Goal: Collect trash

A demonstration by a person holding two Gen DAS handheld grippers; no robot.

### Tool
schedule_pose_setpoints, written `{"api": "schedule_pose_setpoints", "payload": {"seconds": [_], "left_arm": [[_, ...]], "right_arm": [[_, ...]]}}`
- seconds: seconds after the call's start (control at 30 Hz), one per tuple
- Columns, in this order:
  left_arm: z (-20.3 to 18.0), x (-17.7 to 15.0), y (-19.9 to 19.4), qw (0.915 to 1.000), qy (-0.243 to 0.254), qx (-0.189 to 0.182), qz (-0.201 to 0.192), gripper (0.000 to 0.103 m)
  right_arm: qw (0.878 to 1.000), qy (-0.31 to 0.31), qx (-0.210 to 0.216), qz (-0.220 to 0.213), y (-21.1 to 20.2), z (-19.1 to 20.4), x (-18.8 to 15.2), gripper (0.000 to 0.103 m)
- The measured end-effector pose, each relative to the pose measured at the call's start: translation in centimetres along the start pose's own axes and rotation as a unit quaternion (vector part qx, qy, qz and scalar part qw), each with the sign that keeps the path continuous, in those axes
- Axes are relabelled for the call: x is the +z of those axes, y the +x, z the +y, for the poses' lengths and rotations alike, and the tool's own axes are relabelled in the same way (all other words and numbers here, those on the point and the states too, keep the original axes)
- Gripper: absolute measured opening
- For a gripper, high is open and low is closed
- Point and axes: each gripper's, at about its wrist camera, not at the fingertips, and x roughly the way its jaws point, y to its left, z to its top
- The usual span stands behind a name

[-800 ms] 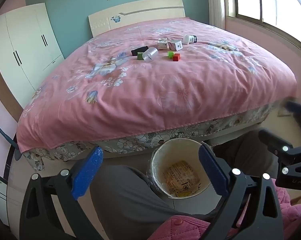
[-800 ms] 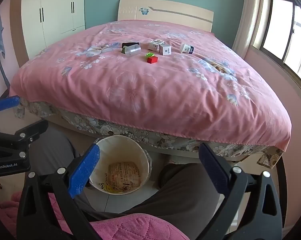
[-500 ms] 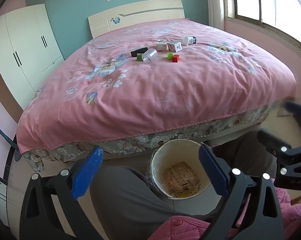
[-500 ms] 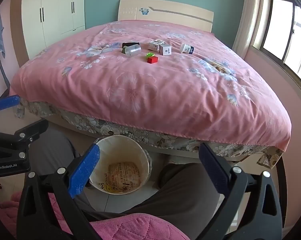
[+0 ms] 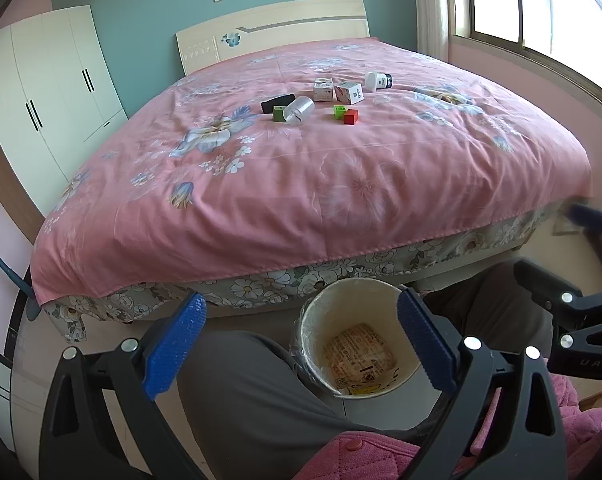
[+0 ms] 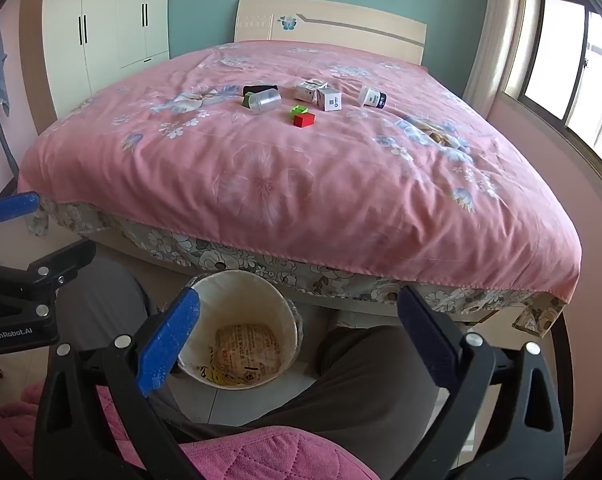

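A cream trash bin (image 5: pixel 313 320) (image 6: pixel 285 312) stands on the floor at the foot of the bed, between the person's knees, with a printed wrapper (image 5: pixel 359 354) in it. Far off on the pink bedspread (image 5: pixel 301 184) lie small items: a clear plastic cup (image 5: pixel 299 109) (image 6: pixel 265 101), a black object (image 5: pixel 276 103), green blocks (image 5: pixel 278 113), a red block (image 5: pixel 351 117) (image 6: pixel 304 119), two white boxes (image 5: pixel 349 92) (image 6: pixel 329 100) and a white jar (image 5: pixel 377 80) (image 6: pixel 372 97). My left gripper (image 5: pixel 299 344) and right gripper (image 6: pixel 297 340) are both open and empty, low above the bin.
The person's grey-trousered legs (image 5: pixel 253 392) and pink quilted jacket (image 6: pixel 261 456) fill the foreground. A white wardrobe (image 5: pixel 49 92) stands left of the bed, a window (image 6: pixel 573 60) right. The floral bed skirt (image 6: pixel 261 256) hangs just behind the bin.
The left view has shifted very slightly; the bed items sit a touch lower in it. Both grippers stay open and nothing has been picked up.
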Motion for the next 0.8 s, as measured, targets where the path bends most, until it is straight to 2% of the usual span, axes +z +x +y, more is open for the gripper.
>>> {"api": "schedule_pose_setpoints", "payload": {"seconds": [0.8], "left_arm": [[0.58,0.55,-0.09,1.0,-0.002,0.0,-0.002,0.098]], "right_arm": [[1.0,0.0,0.0,-0.004,-0.31,-0.28,0.45,0.097]]}}
